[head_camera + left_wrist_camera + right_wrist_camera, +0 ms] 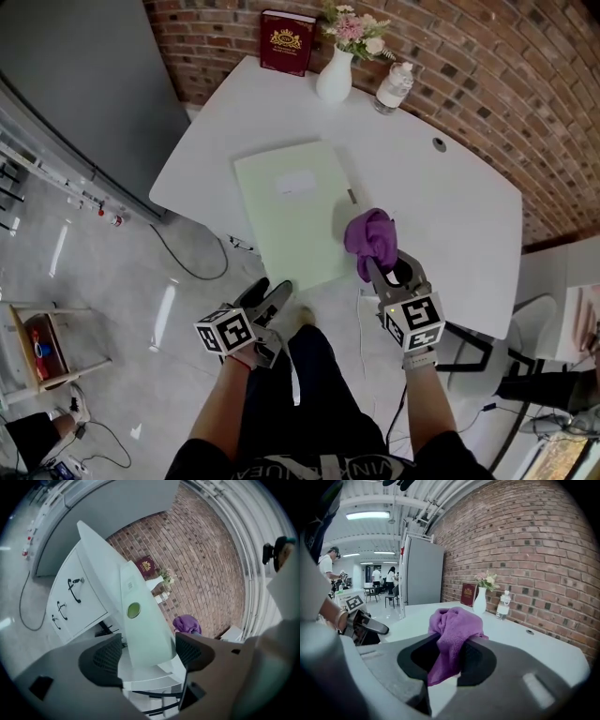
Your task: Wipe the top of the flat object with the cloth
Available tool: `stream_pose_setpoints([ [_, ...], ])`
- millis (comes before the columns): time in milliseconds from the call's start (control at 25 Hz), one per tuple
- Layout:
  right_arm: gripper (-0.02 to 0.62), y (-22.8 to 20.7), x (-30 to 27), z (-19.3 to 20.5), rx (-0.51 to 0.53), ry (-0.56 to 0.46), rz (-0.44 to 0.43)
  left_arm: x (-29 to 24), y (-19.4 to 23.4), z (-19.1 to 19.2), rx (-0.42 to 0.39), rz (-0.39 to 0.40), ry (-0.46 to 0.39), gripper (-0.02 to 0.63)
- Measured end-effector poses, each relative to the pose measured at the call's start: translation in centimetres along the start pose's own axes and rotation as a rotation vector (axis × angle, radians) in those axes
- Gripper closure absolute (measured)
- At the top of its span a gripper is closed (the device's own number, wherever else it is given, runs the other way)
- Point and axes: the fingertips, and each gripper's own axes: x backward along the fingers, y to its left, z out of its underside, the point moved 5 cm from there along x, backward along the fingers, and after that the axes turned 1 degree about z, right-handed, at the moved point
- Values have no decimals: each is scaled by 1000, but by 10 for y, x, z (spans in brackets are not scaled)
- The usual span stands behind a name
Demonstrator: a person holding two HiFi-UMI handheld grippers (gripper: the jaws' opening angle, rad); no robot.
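Cloth (369, 236) sits clamped in the right hand-held gripper (386, 274).

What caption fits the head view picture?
The right claw holds a purple cloth by the pale green flat object on the white table.

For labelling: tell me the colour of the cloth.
The cloth is purple, best seen in the right gripper view.

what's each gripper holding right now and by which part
The right gripper pinches the purple cloth by its narrow lower part; the left gripper holds nothing.
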Motion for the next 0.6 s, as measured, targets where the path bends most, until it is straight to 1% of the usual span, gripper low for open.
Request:
stream_pose_setpoints([
  [160,499,10,-11,-7,4,-3,-53,-9,3,2,113,82,-4,276],
  [400,499,20,-23,-10,17,-3,-118,-20,6,0,261,173,-29,276],
  [440,499,21,-23,-11,20,-3,-127,-21,7,1,282,177,-30,276],
  [480,499,22,-24,-13,22,-5,-135,-20,10,2,297,165,-30,278],
  [560,499,24,-26,-16,23,-12,-147,-19,12,1,305,144,-32,279],
  [600,499,24,-26,-17,24,-15,-151,-19,9,-1,302,154,-41,282],
])
